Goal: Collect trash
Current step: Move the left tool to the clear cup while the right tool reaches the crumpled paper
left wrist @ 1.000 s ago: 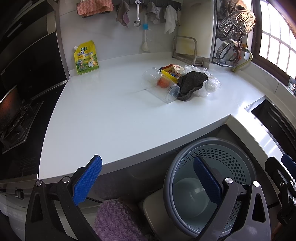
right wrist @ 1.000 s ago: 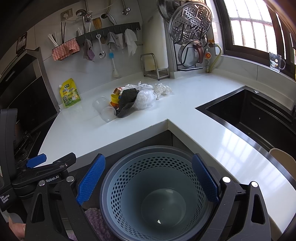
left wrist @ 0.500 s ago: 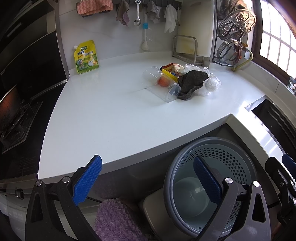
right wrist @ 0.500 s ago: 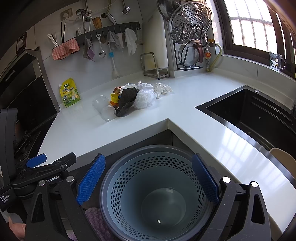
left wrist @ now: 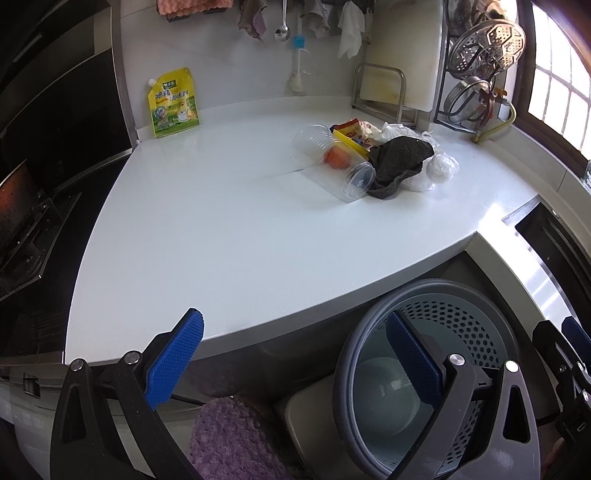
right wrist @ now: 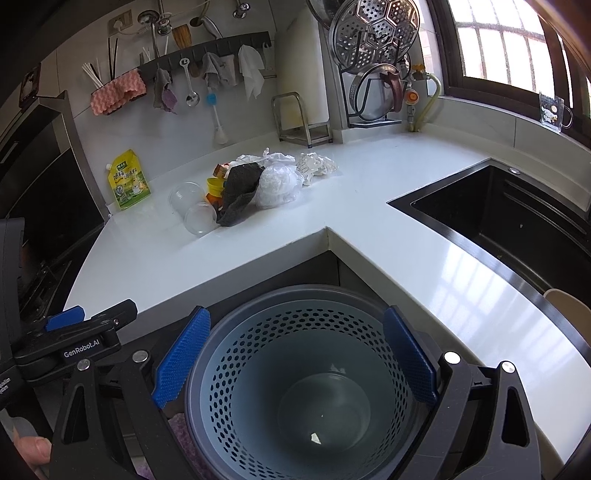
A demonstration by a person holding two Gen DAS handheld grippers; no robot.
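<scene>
Both grippers hang spread wide, grasping nothing: the left gripper [left wrist: 291,363] at the white bench [left wrist: 229,229] edge, the right gripper [right wrist: 295,356] above the grey perforated plastic bin [right wrist: 295,391] (one pale scrap inside). The trash heap [right wrist: 255,184] of clear plastic cups [left wrist: 332,166], dark cloth [left wrist: 397,162] and crumpled white bags [right wrist: 277,181] lies far back on the bench.

Yellow pouch [left wrist: 173,102] vs wall; sink [right wrist: 509,218] rt; steamer rack [right wrist: 375,31].
</scene>
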